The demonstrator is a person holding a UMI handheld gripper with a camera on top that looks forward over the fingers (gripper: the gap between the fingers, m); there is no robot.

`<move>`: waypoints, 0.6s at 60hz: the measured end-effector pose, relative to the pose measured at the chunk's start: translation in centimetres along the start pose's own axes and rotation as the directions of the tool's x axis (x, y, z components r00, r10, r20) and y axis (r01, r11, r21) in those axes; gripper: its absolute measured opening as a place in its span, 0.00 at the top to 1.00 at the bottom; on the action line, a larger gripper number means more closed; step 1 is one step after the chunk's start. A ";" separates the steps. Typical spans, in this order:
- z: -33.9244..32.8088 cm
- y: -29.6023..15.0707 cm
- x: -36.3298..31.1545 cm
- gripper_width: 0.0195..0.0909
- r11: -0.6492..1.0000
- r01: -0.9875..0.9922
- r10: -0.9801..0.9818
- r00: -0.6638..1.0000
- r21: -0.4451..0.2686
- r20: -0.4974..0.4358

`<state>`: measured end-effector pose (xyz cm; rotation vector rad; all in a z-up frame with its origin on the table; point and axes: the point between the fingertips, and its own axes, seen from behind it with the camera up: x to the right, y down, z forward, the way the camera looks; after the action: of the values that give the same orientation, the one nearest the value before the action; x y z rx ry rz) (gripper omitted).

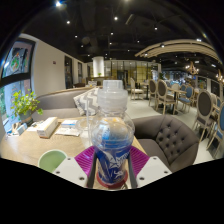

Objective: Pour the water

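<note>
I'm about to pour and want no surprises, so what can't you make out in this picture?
- Gripper view: the base of the bottle and the gripper's hold on it; the bottle itself and the fingers hide them.
- The label's print is too small to read.
- The green cup is cut off low down by a finger; its inside does not show.
- The items on the table beyond are too small to name.

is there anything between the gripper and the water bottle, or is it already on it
Nothing stands between them. The water bottle is already between the gripper's fingers, with the pink pads against both of its sides. A green cup sits beside the fingers on the table.
</note>
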<state>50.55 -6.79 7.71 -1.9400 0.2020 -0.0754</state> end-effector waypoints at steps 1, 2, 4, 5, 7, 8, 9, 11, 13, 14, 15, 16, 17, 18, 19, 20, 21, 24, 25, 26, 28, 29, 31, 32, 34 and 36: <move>0.0 0.1 0.0 0.56 1.000 0.002 -0.002 1.000 -0.009 -0.004; 0.0 0.2 0.1 0.53 1.000 0.004 -0.004 1.000 -0.021 -0.009; 0.3 1.1 -0.1 0.41 0.999 0.004 -0.005 1.000 -0.051 -0.022; -0.2 1.0 0.2 0.33 0.998 0.002 -0.004 1.000 -0.069 -0.027; -0.5 1.3 0.2 0.14 0.995 -0.005 0.001 0.999 -0.103 -0.036; -0.7 1.4 0.2 0.05 0.993 -0.010 0.006 0.999 -0.117 -0.037; -1.0 1.4 0.2 0.07 0.991 -0.017 0.011 0.999 -0.130 -0.040; -1.2 2.0 0.3 0.11 0.988 -0.030 0.023 0.998 -0.153 -0.050; -2.1 1.9 0.8 0.08 0.984 -0.043 0.033 0.997 -0.171 -0.065; -2.5 1.8 0.8 0.06 0.983 -0.049 0.037 0.997 -0.178 -0.069; -3.0 1.7 0.8 0.07 0.981 -0.053 0.040 0.996 -0.184 -0.074; -3.6 1.6 0.8 0.08 0.980 -0.056 0.042 0.996 -0.190 -0.077; -3.9 1.5 0.7 0.08 0.979 -0.059 0.044 0.996 -0.197 -0.079; -4.5 1.3 0.7 0.07 0.977 -0.062 0.046 0.995 -0.202 -0.084; -5.0 1.4 0.6 0.07 0.976 -0.065 0.047 0.995 -0.208 -0.090; -5.6 1.2 0.5 0.07 0.975 -0.067 0.048 0.995 -0.213 -0.092; -6.3 1.0 0.4 0.07 0.974 -0.068 0.049 0.994 -0.218 -0.093; -8.4 0.5 -0.2 0.07 0.970 -0.071 0.050 0.994 -0.232 -0.096; -9.2 0.3 -0.4 0.07 0.969 -0.072 0.050 0.994 -0.237 -0.100; -10.0 0.2 -0.6 0.07 0.968 -0.073 0.049 0.993 -0.241 -0.103; -11.8 -0.4 -1.2 0.08 0.965 -0.071 0.045 0.993 -0.252 -0.106; -12.8 -0.5 -1.5 0.07 0.964 -0.071 0.044 0.993 -0.256 -0.110; -14.6 -0.7 -2.2 0.08 0.961 -0.070 0.040 0.992 -0.267 -0.117; -15.6 -0.9 -2.5 0.07 0.959 -0.069 0.037 0.992 -0.274 -0.119; -17.4 -1.1 -3.3 0.07 0.956 -0.067 0.033 0.992 -0.284 -0.123; -19.3 -1.3 -4.1 0.07 0.953 -0.067 0.029 0.991 -0.295 -0.131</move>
<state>43.80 -23.28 16.26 -2.2333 0.3612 -0.1414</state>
